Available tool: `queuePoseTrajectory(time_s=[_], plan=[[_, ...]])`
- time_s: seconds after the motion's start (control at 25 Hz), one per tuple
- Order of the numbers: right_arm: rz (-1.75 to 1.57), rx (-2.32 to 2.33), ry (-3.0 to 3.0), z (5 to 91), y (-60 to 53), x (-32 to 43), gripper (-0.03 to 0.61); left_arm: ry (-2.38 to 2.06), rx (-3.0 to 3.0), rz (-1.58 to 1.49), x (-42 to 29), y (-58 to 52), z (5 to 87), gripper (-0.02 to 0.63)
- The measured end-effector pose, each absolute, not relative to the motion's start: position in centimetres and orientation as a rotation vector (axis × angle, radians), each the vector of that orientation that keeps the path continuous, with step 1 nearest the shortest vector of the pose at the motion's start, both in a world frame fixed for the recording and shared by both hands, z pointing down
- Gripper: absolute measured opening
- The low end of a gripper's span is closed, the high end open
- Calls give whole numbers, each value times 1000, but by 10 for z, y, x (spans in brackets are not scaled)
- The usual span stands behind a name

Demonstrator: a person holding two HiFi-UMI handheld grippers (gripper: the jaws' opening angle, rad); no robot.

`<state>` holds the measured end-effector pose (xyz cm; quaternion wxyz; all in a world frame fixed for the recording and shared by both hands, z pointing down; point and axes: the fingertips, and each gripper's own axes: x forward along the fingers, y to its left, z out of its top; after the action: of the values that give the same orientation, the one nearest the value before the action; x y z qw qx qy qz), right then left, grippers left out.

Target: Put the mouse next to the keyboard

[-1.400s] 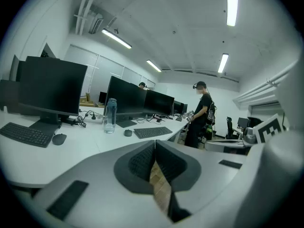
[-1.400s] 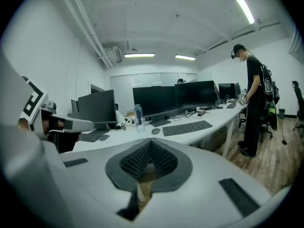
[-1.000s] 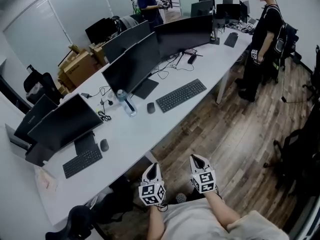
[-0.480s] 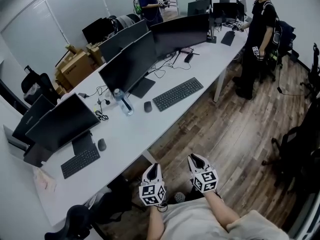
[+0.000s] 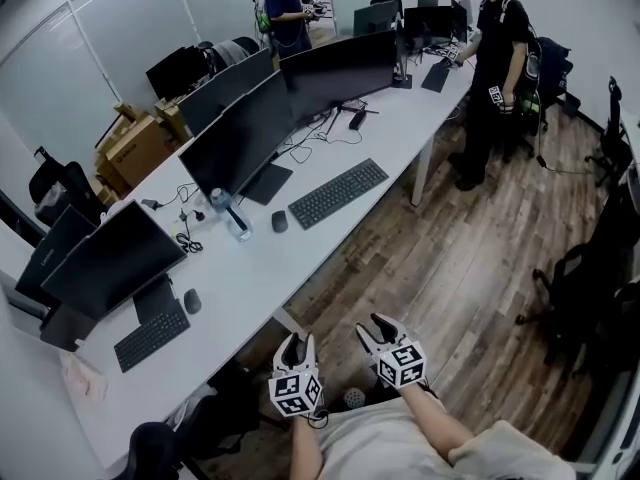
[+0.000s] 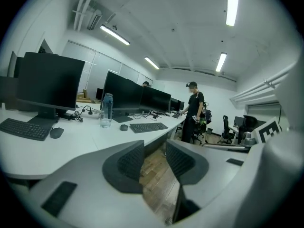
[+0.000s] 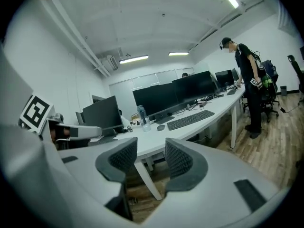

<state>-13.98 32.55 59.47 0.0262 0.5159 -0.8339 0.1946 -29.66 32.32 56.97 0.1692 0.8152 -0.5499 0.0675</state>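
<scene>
Jaws of left claw and right claw just been opening; both now apart, nothing between them; both held low over floor, well short of bench.
Bench: long, white, monitors along back.
Keyboard: black, near front edge.
Bottle: clear, upright.
Mouse: dark, on bench between bottle and keyboard, small gap to keyboard.
Handling, judged: light, rigid, smooth curved shell, may slip; pinch low across flanks, mid-body.

Water bottle beside dark monitors, cardboard boxes
</scene>
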Motion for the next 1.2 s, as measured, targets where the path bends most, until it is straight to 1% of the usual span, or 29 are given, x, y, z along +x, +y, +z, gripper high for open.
queuePoseTrajectory(time_s=[0.08, 0.16, 0.32, 0.52, 0.8, 1.2], plan=[[604, 1624, -2570, 594, 324, -136, 187, -1562, 2325, 180, -296, 321, 567, 160], [597, 1675, -2555, 589, 321, -130, 207, -1554, 2337, 147, -293, 317, 561, 164], [553, 1714, -2520, 580, 320, -123, 212, -1540, 2357, 135, -287, 311, 553, 164], [608, 1798, -2500, 573, 319, -108, 215, -1486, 2397, 127, -272, 306, 550, 164], [602, 1813, -2439, 587, 307, -91, 215, -1439, 2381, 125, -258, 283, 564, 164], [602, 1771, -2441, 590, 230, -69, 215, -1496, 2323, 133, -249, 214, 569, 163]])
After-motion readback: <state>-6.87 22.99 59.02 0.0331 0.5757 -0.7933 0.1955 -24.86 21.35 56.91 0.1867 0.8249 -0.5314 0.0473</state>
